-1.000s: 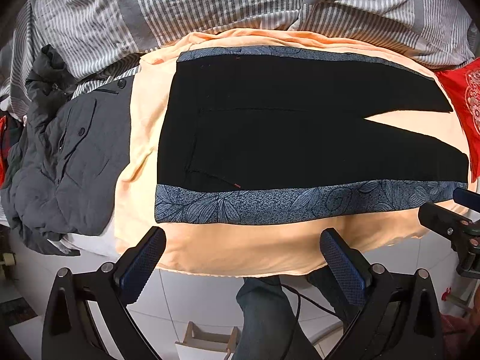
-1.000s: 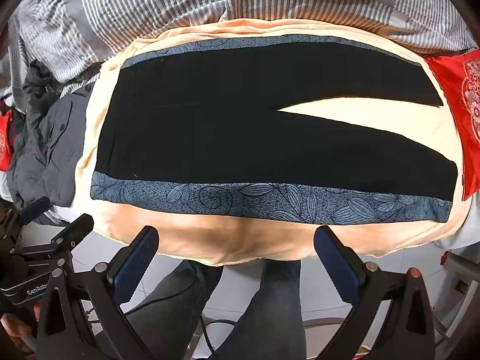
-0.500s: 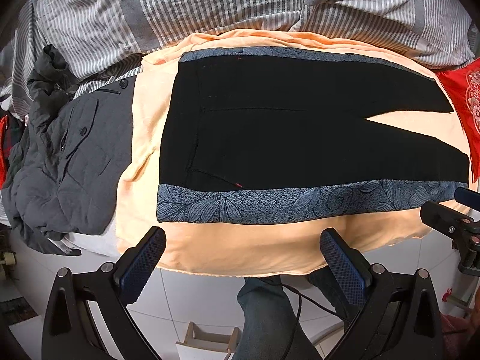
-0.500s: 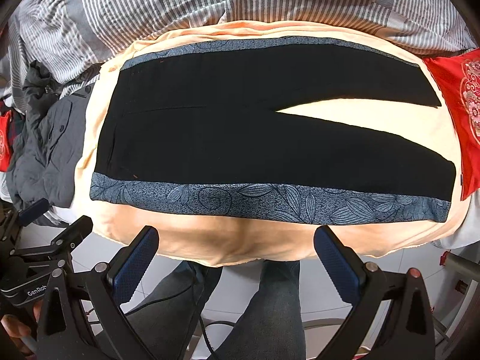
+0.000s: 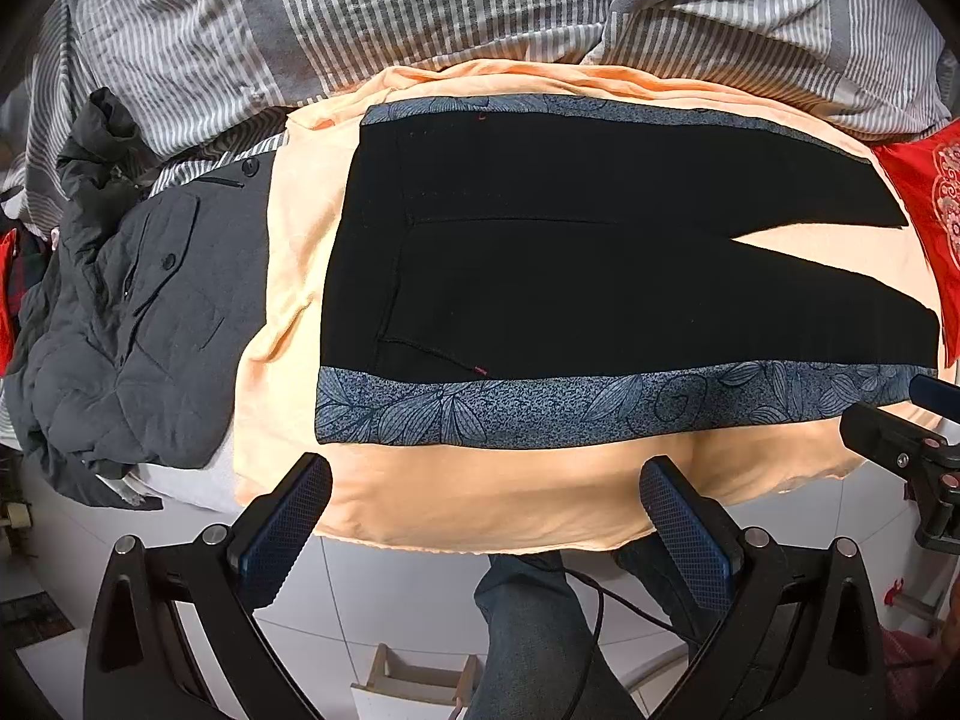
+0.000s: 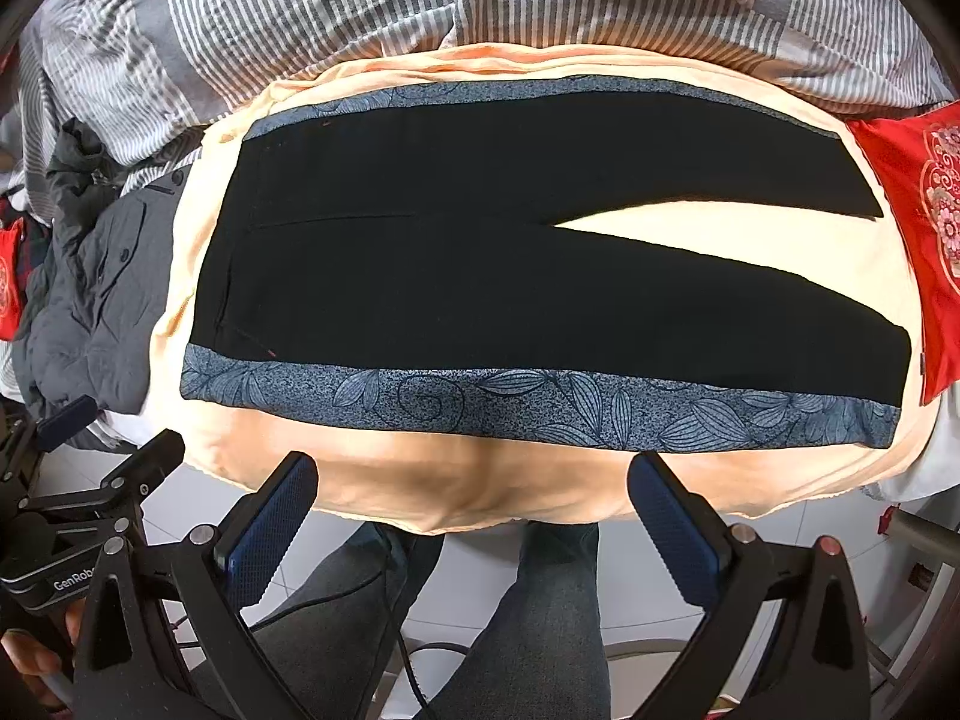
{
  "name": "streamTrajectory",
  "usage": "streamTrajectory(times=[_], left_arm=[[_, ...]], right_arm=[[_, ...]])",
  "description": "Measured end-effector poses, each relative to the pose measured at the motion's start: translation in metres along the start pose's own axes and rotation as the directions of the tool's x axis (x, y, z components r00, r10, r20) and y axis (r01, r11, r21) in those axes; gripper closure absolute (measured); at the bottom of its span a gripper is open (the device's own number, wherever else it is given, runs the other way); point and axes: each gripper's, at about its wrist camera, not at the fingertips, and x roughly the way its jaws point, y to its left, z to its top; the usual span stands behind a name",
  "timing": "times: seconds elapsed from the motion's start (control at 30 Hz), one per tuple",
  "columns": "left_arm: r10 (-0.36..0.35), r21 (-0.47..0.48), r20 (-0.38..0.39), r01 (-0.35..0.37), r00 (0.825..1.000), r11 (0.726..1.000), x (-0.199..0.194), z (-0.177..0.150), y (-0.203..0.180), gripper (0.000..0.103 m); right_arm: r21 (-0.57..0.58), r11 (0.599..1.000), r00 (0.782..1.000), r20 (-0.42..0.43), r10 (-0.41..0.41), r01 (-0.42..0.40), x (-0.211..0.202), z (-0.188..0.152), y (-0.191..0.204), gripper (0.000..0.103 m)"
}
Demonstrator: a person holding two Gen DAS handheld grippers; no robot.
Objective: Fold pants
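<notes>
Nearest in each wrist view is that gripper's own pair of fingers. The left gripper [image 5: 486,522] stands wide apart with nothing between its blue pads, and so does the right gripper [image 6: 474,519]. Both hang over white floor tiles [image 5: 408,588], short of the bed edge. The lower parts of both grippers run out of frame. Below them, a person's legs [image 6: 540,612] in grey jeans show only in part, and a black cable [image 5: 624,600] crosses them.

Beyond the fingers lies a peach sheet [image 5: 480,498], its near edge drooping over the bed. The pants [image 5: 570,276] lie flat on it, black with a blue floral band along each outer side. The waist is to the left and the two legs split toward the right. The black cloth is so dark that seams and pockets are hard to read.

Left of the sheet sits a crumpled dark grey jacket [image 5: 120,324], partly cut off. A red cushion [image 6: 912,228] at the right is cropped by the lens rim. Farthest back is a striped grey duvet [image 5: 420,6].
</notes>
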Motion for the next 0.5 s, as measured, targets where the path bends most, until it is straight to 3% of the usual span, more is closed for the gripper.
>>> streamTrajectory(times=[0.5], left_arm=[[-0.001,-0.007,-0.005,0.001,1.0,1.0,0.0028,-0.0034,0.0009,0.0]], right_arm=[[-0.01,1.0,1.0,-0.006,-0.001,0.001,0.0033,-0.0034,0.0016,0.0]])
